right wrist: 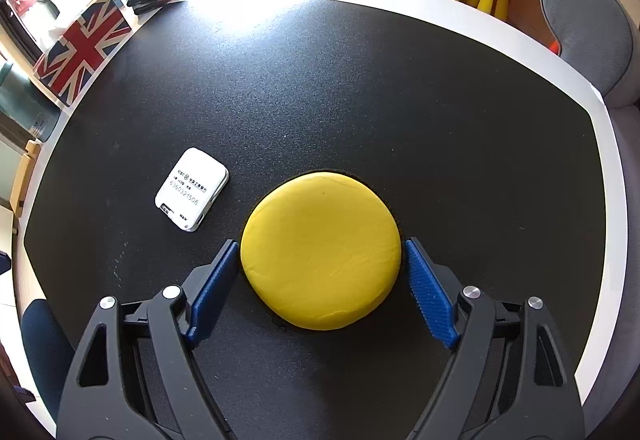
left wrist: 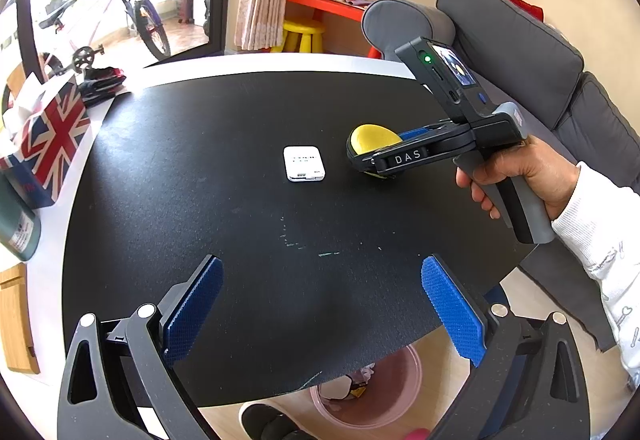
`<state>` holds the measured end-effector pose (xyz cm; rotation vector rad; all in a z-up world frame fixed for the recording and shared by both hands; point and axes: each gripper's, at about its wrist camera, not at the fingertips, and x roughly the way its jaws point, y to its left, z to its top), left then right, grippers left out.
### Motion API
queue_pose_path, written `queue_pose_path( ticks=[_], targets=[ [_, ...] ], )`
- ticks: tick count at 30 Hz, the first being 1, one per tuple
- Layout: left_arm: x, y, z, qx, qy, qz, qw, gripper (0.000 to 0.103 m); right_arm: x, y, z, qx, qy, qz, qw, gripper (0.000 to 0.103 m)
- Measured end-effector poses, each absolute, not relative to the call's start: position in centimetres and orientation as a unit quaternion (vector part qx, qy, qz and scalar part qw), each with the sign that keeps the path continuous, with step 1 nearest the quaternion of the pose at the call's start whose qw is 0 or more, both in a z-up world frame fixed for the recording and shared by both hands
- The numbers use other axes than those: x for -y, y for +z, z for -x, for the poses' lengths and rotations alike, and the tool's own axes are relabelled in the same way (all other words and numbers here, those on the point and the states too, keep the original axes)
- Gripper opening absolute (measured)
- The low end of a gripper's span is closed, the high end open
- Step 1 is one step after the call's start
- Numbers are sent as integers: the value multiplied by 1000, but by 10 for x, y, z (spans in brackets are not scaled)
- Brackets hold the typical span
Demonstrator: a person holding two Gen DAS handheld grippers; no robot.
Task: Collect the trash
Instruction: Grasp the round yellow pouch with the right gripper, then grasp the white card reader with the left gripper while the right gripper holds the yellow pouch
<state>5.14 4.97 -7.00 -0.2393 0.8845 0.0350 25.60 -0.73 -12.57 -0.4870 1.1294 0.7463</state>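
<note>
The right hand-held gripper is straddling a yellow disc lying flat on the black worktop, its blue pads sitting apart, just beside the disc's two flanks and not clearly pressing it. A white card-like device is lying near, ahead and to the left of this hand-held gripper. The left hand-held gripper is hovering wide apart and empty over the near edge, with a pink bin showing below it. The disc's smooth rounded rim looks likely to be squirting forward if the pads are closing off-centre, possibly knocking the white device.
</note>
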Motion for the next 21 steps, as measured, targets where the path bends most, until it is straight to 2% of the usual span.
queue_pose_path(
  ticks=[21],
  targets=[
    [-58,-81,-124,-448,25,105,888,95,51,-91,-249,-498,322,189,783,81]
  ],
)
